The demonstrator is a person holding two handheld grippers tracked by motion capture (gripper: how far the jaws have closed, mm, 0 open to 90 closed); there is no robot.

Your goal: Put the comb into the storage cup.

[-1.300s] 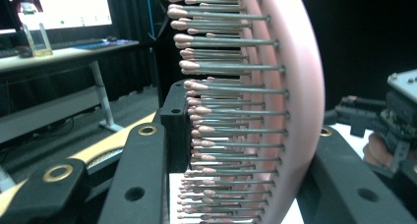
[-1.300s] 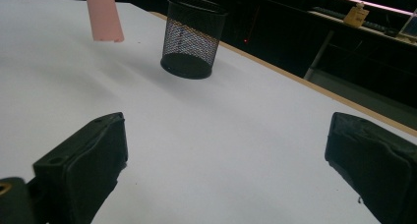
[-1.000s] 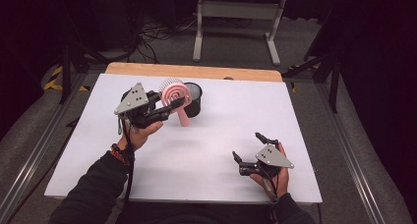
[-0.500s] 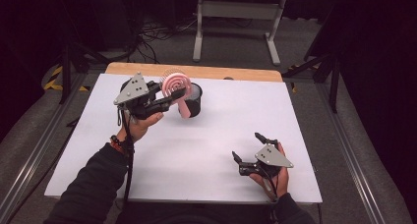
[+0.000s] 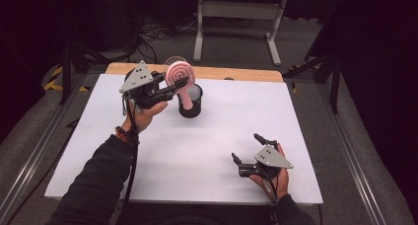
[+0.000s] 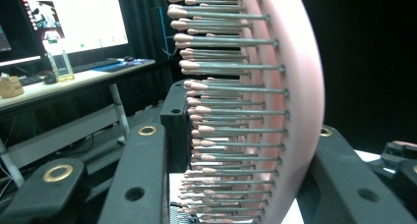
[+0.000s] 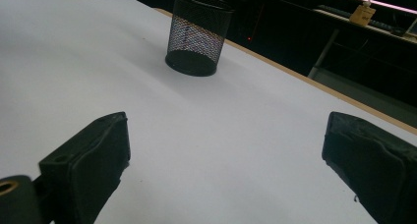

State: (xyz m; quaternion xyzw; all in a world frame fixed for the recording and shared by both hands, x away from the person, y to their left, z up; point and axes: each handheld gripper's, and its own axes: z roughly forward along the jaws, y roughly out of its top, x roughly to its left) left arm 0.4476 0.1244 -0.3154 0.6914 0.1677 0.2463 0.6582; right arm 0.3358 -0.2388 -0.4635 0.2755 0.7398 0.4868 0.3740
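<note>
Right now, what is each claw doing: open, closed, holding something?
Left claw: shut on the pink hairbrush, above the mesh cup.
Right claw: open, holding nothing.

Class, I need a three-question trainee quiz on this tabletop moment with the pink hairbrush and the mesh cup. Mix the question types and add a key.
1. True or false: the left gripper is shut on the pink hairbrush.
2. Multiple choice: the right gripper is A) holding the black mesh cup, B) open, holding nothing, low over the white table, C) shut on the brush.
3. Fill in: the brush's handle end points down into the ____.

Key: 1 true; 2 B; 3 cup.
</note>
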